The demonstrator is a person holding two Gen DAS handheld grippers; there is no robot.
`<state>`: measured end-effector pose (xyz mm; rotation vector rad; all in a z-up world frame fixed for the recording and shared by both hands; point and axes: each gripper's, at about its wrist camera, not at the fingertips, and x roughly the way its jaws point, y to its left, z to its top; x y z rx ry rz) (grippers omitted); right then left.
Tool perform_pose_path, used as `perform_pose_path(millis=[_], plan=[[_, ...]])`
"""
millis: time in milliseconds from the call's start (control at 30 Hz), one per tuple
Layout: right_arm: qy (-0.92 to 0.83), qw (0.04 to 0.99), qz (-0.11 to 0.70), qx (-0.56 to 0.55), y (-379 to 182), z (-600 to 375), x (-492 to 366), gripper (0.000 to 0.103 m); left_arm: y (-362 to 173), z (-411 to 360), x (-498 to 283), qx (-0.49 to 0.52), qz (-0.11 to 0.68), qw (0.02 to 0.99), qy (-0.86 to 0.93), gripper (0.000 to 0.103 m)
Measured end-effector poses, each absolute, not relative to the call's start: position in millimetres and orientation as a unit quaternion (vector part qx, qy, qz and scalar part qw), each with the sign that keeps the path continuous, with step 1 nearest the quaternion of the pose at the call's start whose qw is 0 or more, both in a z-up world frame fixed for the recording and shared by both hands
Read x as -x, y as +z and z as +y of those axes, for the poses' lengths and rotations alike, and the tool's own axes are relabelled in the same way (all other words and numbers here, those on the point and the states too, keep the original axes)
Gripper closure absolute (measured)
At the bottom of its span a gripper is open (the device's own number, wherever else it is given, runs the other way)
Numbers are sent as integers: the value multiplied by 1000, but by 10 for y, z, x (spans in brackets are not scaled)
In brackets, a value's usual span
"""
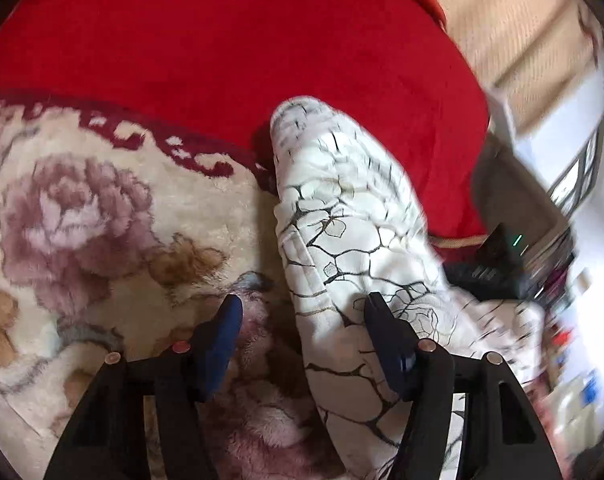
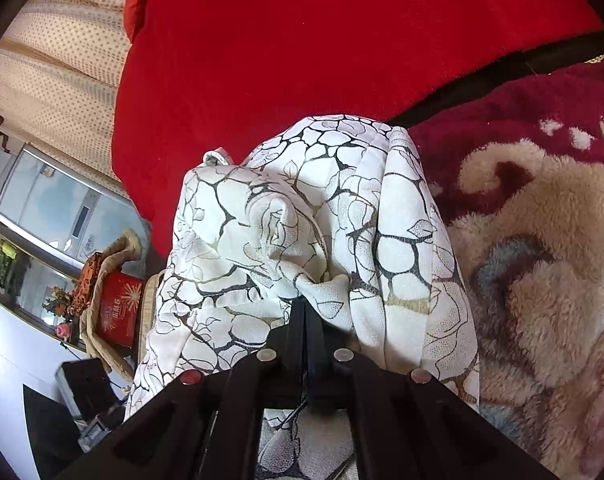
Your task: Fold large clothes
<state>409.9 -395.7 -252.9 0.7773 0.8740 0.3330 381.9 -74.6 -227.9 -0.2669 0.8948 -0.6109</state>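
Observation:
A white garment (image 1: 341, 216) printed with black veins and rose outlines lies bunched in a long heap on a fluffy floral blanket (image 1: 82, 216). My left gripper (image 1: 302, 316) stands open just above it. Its right finger (image 1: 381, 328) is over the cloth and its left finger (image 1: 226, 332) is over the blanket, with the garment's edge between them and neither pad pressing. In the right wrist view the same garment (image 2: 262, 216) piles up in front of my right gripper (image 2: 305, 308), which is shut with a fold of the cloth gathered at its tips.
A red blanket (image 1: 242, 52) covers the surface behind the garment. The bed's edge drops away beside the heap, with a beige dotted curtain (image 2: 58, 64), a window (image 2: 50, 204), a red box (image 2: 120, 308) and a black case (image 2: 86, 384) beyond.

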Motion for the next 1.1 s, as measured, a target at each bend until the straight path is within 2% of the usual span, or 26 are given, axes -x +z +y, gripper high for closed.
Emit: perform_pose_path(millis=[67, 167, 267, 333, 400, 467, 567, 633, 733, 833, 967, 1100], plan=[[144, 822, 418, -359, -2456, -3946, -4058, 103, -2290, -847, -3815, 101, 424, 852, -289, 41], [120, 844, 416, -318, -2073, -3950, -3899, 94, -2310, -822, -3840, 112, 431, 848, -287, 41], [148, 862, 377, -305, -1678, -3885, -3589, 94, -2281, -864, -3820, 95, 425, 854, -285, 41], [175, 877, 345, -286, -1394, -3757, -3346, 94, -2226, -888, -3784, 81, 416, 860, -283, 47], [200, 880, 344, -259, -1282, -3554, -3176, 95, -2206, -904, -3771, 74, 411, 864, -280, 49], [196, 873, 381, -233, -1411, -3377, -3090, 94, -2198, -908, -3783, 71, 410, 866, -279, 49], [114, 860, 452, -209, -1937, -3389, -2954, 100, -2217, -984, -3764, 73, 409, 859, -299, 49], [103, 859, 447, -227, -2179, -3435, -2847, 100, -2196, -1090, -3674, 39, 393, 869, -297, 49], [81, 875, 435, -196, -2174, -3328, -2722, 101, -2179, -1159, -3673, 2, 386, 877, -286, 49], [76, 881, 424, -197, -2175, -3276, -2709, 101, -2223, -1004, -3841, 58, 413, 859, -297, 42], [99, 880, 406, -226, -2164, -3363, -2664, 101, -2199, -736, -3934, 133, 421, 846, -299, 41], [124, 873, 392, -262, -2103, -3498, -2610, 97, -2222, -774, -3803, 136, 427, 831, -331, 33]])
